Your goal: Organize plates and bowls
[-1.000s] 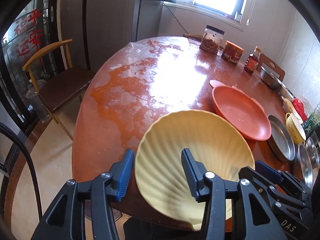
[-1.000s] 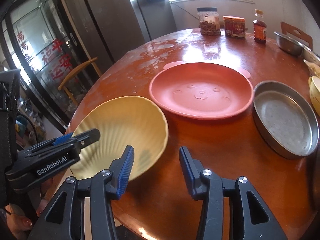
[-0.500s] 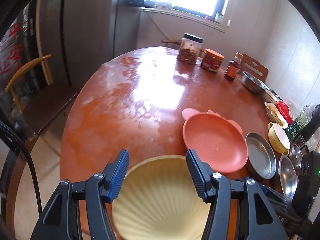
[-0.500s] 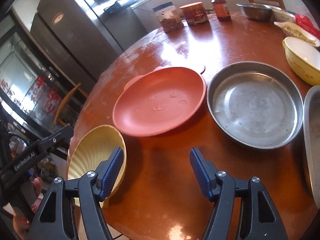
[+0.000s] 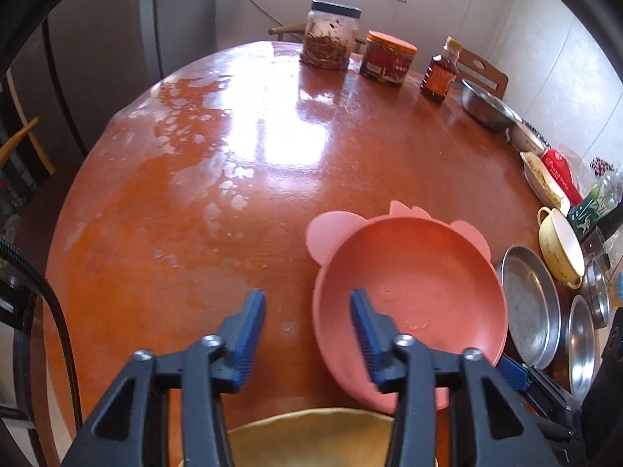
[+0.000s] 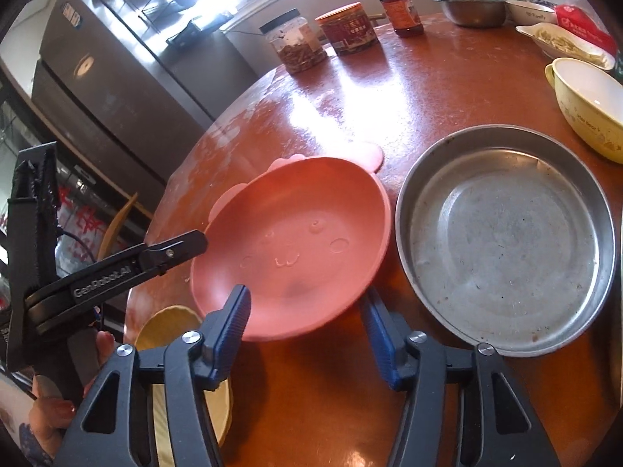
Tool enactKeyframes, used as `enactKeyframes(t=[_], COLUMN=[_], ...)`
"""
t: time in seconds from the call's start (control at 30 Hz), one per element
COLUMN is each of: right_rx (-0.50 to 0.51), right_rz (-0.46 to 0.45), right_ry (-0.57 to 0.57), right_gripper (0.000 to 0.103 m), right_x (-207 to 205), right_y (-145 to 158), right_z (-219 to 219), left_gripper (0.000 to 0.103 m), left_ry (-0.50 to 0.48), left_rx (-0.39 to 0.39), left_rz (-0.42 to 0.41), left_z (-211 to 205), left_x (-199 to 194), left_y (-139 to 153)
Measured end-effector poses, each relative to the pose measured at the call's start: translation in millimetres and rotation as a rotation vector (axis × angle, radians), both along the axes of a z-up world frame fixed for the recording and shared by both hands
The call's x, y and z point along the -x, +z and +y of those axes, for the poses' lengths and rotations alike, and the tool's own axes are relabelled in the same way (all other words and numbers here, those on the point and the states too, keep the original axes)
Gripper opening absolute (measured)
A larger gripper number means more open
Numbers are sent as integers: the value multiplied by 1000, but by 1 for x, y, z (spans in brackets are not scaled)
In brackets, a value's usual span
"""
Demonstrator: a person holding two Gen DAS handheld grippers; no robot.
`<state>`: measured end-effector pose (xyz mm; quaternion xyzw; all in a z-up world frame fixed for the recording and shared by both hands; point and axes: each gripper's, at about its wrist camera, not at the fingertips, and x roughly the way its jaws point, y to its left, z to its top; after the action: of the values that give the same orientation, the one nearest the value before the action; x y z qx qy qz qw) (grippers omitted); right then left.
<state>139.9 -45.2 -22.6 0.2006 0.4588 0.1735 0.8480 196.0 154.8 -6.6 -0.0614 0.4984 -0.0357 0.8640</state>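
Now the right gripper (image 6: 305,321), jaws closing, brackets the near rim of the pink plate (image 6: 296,241), which looks tilted at 9 o'clock of the steel pan (image 6: 506,241) on the bench (image 6: 428,89). Left gripper (image 5: 307,321), jaws narrowed on nothing, hovers past the yellow shell plate (image 5: 311,439) at 6 o'clock; next, judged: firm pinch, then stacking

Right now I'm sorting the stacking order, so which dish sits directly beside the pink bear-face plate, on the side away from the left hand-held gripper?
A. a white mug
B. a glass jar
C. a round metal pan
C: the round metal pan lies right next to the pink bear-face plate.
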Motion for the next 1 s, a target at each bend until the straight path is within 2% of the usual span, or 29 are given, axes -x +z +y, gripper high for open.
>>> enactKeyframes(t=[0.07, 0.1, 0.17, 0.33, 0.53, 0.8, 1.0], right_rx=[8, 14, 30, 54, 63, 46, 40], right_rz=[-5, -10, -27, -83, -131, -199, -232], right_ry=[6, 12, 10, 23, 44, 99, 158], right_gripper=[49, 48, 47, 47, 47, 47, 47], right_x=[-2, -2, -2, -2, 2, 20, 39], right_y=[-1, -1, 2, 13, 28, 53, 60], right_z=[1, 2, 3, 4, 9, 16, 24], left_gripper=[24, 22, 22, 22, 22, 22, 22], left_ry=[-30, -34, -42, -45, -32, 22, 76], left_rx=[2, -8, -35, -23, -46, -48, -54], left_rz=[22, 27, 10, -28, -82, -157, -206], left_z=[-5, -8, -12, -7, -3, 9, 18], left_x=[-3, -4, -2, 6, 23, 64, 104], left_y=[-7, -9, -10, 1, 24, 50, 63])
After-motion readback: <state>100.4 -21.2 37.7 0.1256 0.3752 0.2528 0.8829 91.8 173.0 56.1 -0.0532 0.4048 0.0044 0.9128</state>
